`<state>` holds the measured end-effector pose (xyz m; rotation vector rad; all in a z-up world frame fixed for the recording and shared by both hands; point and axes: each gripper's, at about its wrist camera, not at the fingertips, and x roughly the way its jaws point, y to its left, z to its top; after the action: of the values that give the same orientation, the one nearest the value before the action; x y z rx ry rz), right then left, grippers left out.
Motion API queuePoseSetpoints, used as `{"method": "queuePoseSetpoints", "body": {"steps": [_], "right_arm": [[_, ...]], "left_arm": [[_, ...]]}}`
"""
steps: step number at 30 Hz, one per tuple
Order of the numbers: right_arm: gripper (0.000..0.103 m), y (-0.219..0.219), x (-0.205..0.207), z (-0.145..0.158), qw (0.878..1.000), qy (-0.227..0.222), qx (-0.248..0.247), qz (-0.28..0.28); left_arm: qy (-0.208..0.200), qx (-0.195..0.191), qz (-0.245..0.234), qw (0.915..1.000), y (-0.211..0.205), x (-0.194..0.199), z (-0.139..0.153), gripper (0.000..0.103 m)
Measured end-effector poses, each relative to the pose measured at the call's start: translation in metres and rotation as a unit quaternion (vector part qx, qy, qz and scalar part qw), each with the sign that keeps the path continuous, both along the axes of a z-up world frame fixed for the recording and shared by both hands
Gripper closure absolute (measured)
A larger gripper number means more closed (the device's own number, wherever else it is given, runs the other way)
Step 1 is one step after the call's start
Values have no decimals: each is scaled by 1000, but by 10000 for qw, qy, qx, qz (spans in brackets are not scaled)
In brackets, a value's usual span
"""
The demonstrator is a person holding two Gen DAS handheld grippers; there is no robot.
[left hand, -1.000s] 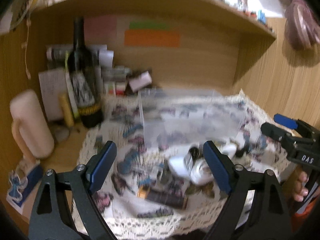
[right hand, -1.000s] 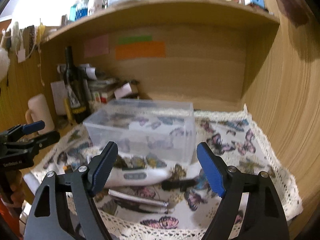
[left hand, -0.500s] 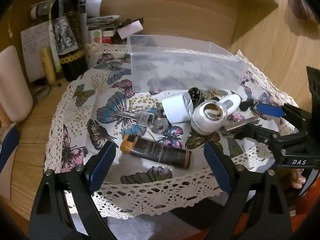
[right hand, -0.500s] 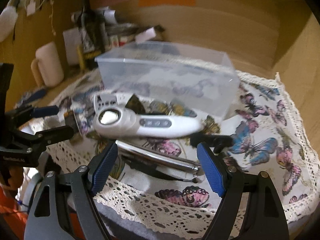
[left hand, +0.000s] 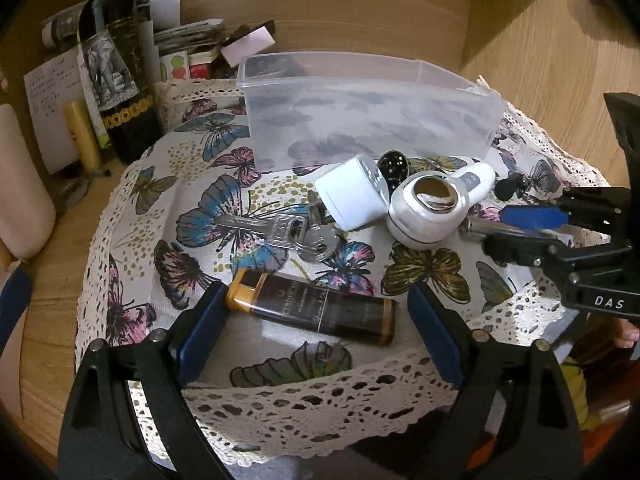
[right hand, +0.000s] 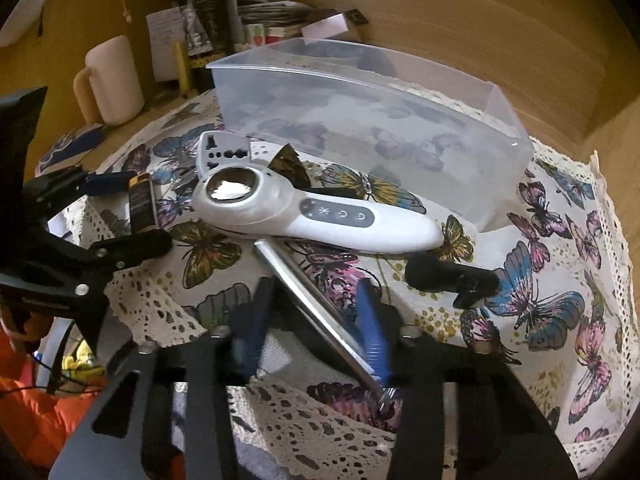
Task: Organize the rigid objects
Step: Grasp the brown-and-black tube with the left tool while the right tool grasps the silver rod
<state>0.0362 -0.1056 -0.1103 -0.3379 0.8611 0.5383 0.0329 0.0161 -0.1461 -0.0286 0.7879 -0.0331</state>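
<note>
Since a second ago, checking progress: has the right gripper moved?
Yes. The right gripper has dropped toward the cloth, nearer the clear box, and narrowed around the metal rod.

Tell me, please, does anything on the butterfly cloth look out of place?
Nothing looks damaged or spilled. The clear bin holds nothing I can see, while the keys, dark tube and white handheld device lie scattered before it.

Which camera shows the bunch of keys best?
The left wrist view: the keys lie in plain sight on the cloth, beside the white adapter. In the right wrist view I cannot find them; other items probably hide them.
</note>
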Motion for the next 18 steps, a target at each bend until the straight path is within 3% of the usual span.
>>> {"method": "queuePoseSetpoints", "body": {"steps": [2,6,8,11,15,18], "right_arm": [[75,0,-4,0,10000,-72,-50,7],[83,-4,-11,6,9997,-229,18,-64],[99,-9,-14,12,9994,-256,177,-139],[99,-17,-18,20,9983,-396,290,-314],[99,-21,-17,17,9990,-204,280,-289],[90,-22,-16,15,9992,-122,321,-226]], "left_arm": [[-36,-50,45,10000,2,-1,1,20],[-95,-159,105,9998,6,-4,3,20],[-134,-178,142,9997,8,-6,4,20],[-240,-178,185,9994,9,-10,9,20],[-392,-158,222,9989,10,-13,19,20],[-496,-147,243,9984,10,-15,26,20]]}}
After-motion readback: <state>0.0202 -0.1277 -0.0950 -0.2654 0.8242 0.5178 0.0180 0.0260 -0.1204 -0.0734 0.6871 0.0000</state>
